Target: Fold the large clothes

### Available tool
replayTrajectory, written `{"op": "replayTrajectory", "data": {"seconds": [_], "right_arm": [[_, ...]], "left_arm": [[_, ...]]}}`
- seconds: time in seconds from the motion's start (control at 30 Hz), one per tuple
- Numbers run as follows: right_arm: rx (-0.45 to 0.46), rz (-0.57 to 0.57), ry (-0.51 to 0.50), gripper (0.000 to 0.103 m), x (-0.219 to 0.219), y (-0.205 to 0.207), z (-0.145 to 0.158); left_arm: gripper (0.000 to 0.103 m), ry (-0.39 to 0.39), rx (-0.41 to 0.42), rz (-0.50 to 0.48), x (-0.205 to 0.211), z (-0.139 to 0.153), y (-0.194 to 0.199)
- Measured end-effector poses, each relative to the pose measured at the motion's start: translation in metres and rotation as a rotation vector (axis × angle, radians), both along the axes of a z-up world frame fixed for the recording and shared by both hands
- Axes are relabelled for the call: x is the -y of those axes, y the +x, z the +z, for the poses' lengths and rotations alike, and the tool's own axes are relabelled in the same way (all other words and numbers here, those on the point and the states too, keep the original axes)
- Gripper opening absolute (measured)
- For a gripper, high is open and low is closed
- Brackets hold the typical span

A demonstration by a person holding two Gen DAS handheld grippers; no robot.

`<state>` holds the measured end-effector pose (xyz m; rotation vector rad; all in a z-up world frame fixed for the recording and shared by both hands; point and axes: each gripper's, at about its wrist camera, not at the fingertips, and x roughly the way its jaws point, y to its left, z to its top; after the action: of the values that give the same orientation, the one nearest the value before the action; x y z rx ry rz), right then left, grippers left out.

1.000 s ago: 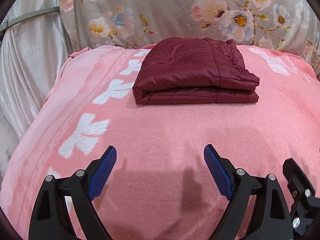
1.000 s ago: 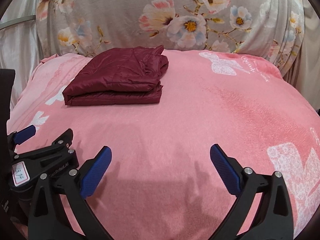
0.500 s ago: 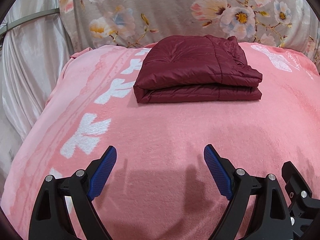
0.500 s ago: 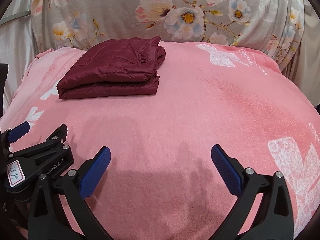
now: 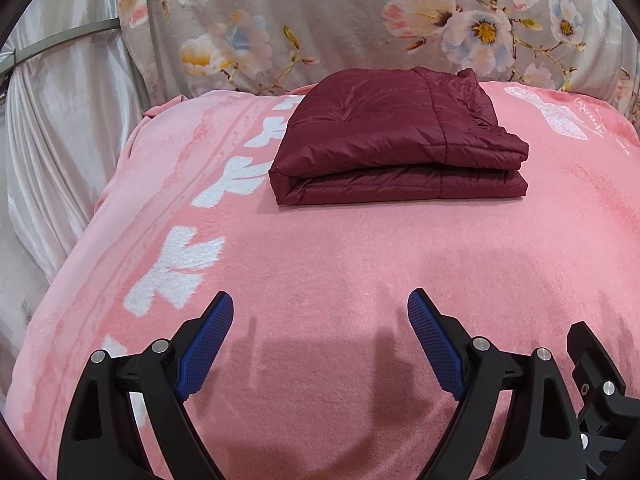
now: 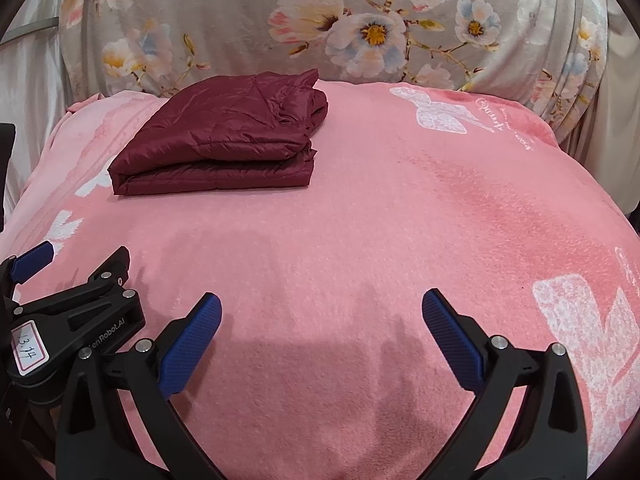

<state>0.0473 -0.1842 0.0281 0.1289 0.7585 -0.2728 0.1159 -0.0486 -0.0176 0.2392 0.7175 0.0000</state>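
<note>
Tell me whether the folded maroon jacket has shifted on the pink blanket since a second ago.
No. The maroon jacket lies at the same spot against the blanket's white pattern beside it; only the camera view tilted slightly.

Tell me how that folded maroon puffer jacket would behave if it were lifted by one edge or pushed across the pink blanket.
The maroon puffer jacket looks soft and quilted, so it would probably sag and unfold if lifted by one edge. Its shell looks shiny, so the layers may slide over each other. The fleecy pink blanket would likely drag on it, so a push may shift the top layer first.
</note>
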Motion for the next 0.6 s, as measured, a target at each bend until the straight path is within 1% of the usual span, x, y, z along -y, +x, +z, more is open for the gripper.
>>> {"op": "replayTrajectory", "data": {"seconds": [0.6], "right_arm": [[-0.002,0.002,-0.002,0.098,0.0010,0.0001,0.0000]], "left_arm": [[0.087,0.013,-0.003,0.014,-0.0002,-0.0026,0.0010]]}}
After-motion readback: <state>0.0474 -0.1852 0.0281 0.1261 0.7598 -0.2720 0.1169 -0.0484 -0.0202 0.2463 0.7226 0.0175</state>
